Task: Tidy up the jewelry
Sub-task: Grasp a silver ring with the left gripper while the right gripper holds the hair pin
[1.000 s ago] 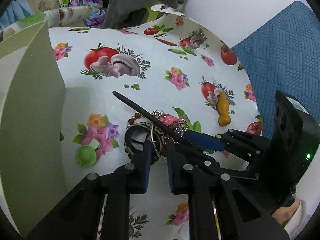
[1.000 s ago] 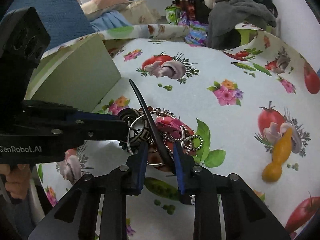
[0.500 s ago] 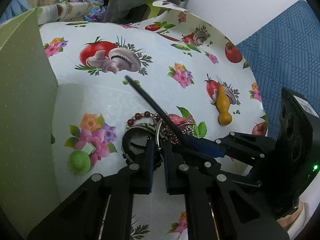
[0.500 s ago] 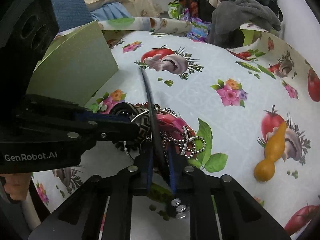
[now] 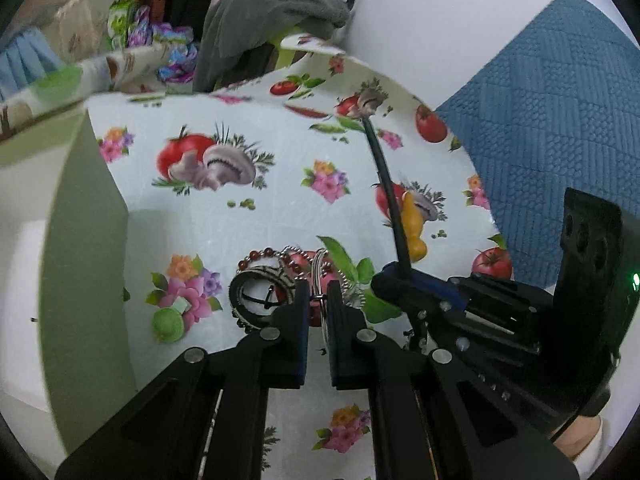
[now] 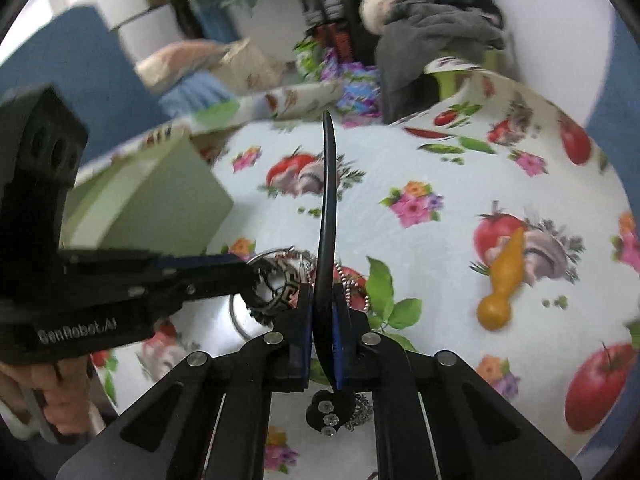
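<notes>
Your black hair stick [image 6: 327, 216] now stands nearly upright between the pads of your right gripper [image 6: 322, 304], where a second ago it slanted low across the jewelry pile [image 5: 296, 280]; both grippers have just been closing. Nearest you, your right gripper is clamped on the stick's lower shaft, its studded end and a bit of chain hanging below the jaws. Your left gripper [image 5: 318, 300] is pinched on a thin silver ring [image 5: 320, 276] at the pile's near edge. Just beyond sit a patterned bangle [image 5: 256, 296], red beads and a ball chain on the tabletop [image 5: 280, 208]. Left of them stands a green box [image 5: 84, 240]. Farther off, grey clothes [image 5: 276, 16] are heaped
</notes>
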Demonstrator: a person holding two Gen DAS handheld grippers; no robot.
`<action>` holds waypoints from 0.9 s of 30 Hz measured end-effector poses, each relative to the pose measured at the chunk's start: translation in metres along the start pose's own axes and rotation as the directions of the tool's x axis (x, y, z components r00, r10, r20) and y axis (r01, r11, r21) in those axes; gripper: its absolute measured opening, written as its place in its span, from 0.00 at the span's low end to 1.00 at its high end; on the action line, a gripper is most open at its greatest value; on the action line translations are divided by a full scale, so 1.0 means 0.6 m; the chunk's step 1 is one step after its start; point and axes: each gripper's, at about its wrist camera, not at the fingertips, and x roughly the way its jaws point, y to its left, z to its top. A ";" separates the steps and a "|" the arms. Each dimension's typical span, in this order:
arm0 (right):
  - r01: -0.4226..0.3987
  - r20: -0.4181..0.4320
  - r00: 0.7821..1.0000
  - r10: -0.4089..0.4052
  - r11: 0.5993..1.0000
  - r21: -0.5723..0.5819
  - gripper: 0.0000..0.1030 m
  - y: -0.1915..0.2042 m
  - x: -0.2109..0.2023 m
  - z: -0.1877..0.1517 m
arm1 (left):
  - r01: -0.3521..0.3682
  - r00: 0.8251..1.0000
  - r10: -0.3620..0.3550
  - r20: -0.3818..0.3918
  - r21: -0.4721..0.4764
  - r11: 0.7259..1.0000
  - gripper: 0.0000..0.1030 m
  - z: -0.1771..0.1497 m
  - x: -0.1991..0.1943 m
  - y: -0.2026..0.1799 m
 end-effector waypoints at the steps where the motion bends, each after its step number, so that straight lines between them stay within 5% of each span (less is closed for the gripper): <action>1: 0.011 0.001 1.000 -0.011 0.999 0.038 0.06 -0.004 -0.008 0.000 | -0.006 1.000 0.006 0.008 0.010 1.000 0.07 0.000 -0.007 -0.005; 13: 0.122 -0.046 0.992 -0.115 0.968 0.221 0.06 0.017 -0.049 -0.048 | -0.025 0.998 0.022 0.051 0.043 0.999 0.07 -0.024 -0.079 -0.024; 27: 0.170 -0.038 0.986 -0.165 0.962 0.214 0.06 0.046 -0.067 -0.029 | -0.045 0.984 0.027 0.178 0.096 0.994 0.07 0.021 -0.213 -0.025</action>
